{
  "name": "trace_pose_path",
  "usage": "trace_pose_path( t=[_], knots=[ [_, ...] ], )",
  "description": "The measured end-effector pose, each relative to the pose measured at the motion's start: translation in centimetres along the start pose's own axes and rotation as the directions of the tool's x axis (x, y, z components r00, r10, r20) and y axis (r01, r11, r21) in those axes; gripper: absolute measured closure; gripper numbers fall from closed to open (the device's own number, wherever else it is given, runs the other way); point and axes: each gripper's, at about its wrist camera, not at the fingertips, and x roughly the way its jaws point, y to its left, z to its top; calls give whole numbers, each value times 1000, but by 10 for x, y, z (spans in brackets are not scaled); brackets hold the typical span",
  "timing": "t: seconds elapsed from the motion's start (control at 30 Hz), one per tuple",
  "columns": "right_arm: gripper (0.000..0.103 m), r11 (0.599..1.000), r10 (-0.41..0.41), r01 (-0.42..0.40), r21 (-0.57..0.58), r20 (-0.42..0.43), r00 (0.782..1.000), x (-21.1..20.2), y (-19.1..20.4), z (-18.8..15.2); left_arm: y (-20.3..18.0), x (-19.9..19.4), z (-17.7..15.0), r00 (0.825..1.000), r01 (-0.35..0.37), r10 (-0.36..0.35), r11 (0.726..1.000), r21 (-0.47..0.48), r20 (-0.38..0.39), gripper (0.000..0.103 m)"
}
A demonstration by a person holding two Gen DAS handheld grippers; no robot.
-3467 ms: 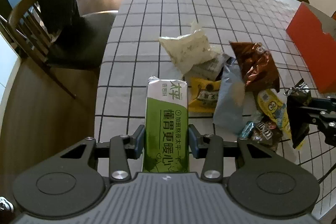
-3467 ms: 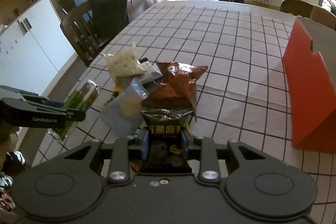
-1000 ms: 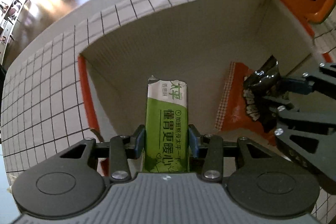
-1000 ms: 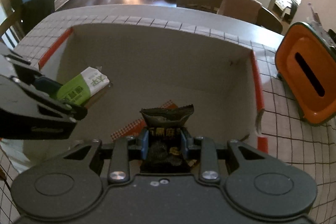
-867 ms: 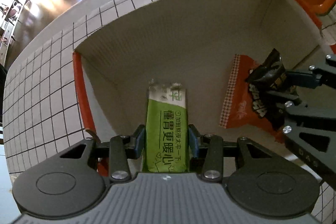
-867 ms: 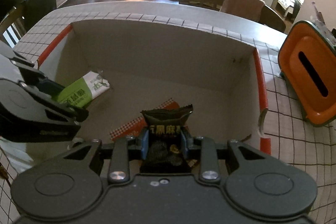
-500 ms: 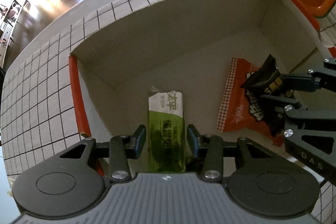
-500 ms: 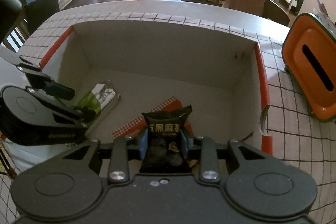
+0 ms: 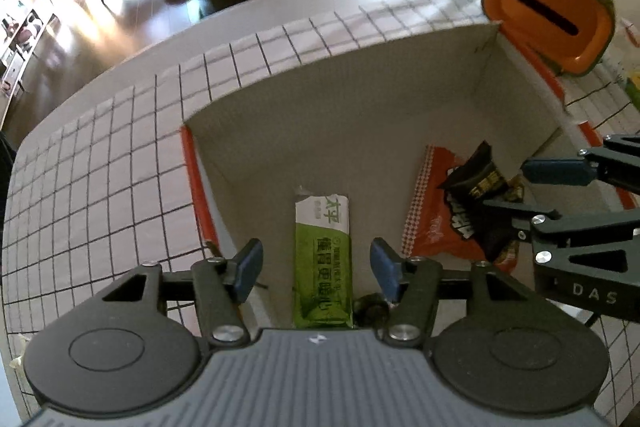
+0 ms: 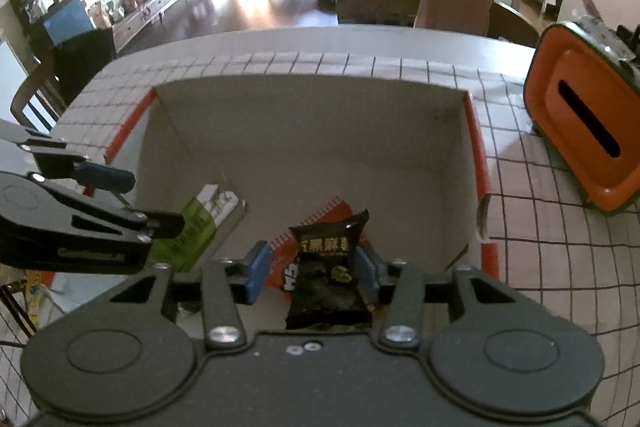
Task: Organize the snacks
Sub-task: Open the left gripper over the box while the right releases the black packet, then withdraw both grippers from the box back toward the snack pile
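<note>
The long green-and-white snack packet [image 9: 323, 259] lies on the floor of the red-rimmed cardboard box [image 9: 360, 99], its long axis running straight away between the left gripper [image 9: 316, 269] fingers, which are opening and clear of it. The small black foil snack packet [image 10: 328, 267] sits between the right gripper [image 10: 312, 271] fingers, also opening, its right edge perhaps touching one pad, above a red packet [image 9: 434, 223].

green packet [image 9: 323, 251] | black packet [image 10: 326, 269] | red-rimmed box [image 9: 196, 179] | grid-checked tablecloth [image 9: 100, 163]

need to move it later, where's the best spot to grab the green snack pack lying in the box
Grip the green snack pack across its narrow width at mid-length, coming straight down from above. It lies flat on the floor of the box, long and slim, with bare floor on both long sides, so the jaws fit there. The tall walls probably rule out a side approach.
</note>
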Motion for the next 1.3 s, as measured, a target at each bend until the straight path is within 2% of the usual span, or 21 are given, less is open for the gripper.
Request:
trace_pose_path(
  t=[0.07, 0.13, 0.2, 0.3, 0.7, 1.0, 1.3],
  knots=[
    [43, 1000, -1, 1, 8, 17, 1000, -8, 2, 0, 2, -10, -3, 1000, 4, -4, 1000, 0, 23, 44],
    [42, 1000, 0, 0, 12, 38, 999, -18, 6, -1, 4, -20, -6, 999, 20, -20, 1000, -3, 47, 43],
    [40, 1000, -3, 2, 12, 50, 999, -26, 10, -1, 7, -29, -10, 997, 33, -32, 999, -4, 70, 38],
    [27, 1000, 0, -1, 15, 72, 997, -39, 17, -1, 12, -43, -17, 994, 48, -47, 999, -7, 97, 38],
    [15, 999, -30, 33, -17, 146, 989, -81, 67, -2, 51, -92, -51, 975, 96, -90, 995, -19, 203, 33],
    [5, 1000, -5, 5, 2, 173, 985, -99, 109, -11, 90, -127, -88, 957, 116, -108, 993, -14, 270, 23],
    [0, 999, 30, -26, -24, 184, 982, -103, 161, -25, 129, -155, -132, 936, 133, -121, 991, -15, 331, 21]
  ],
)
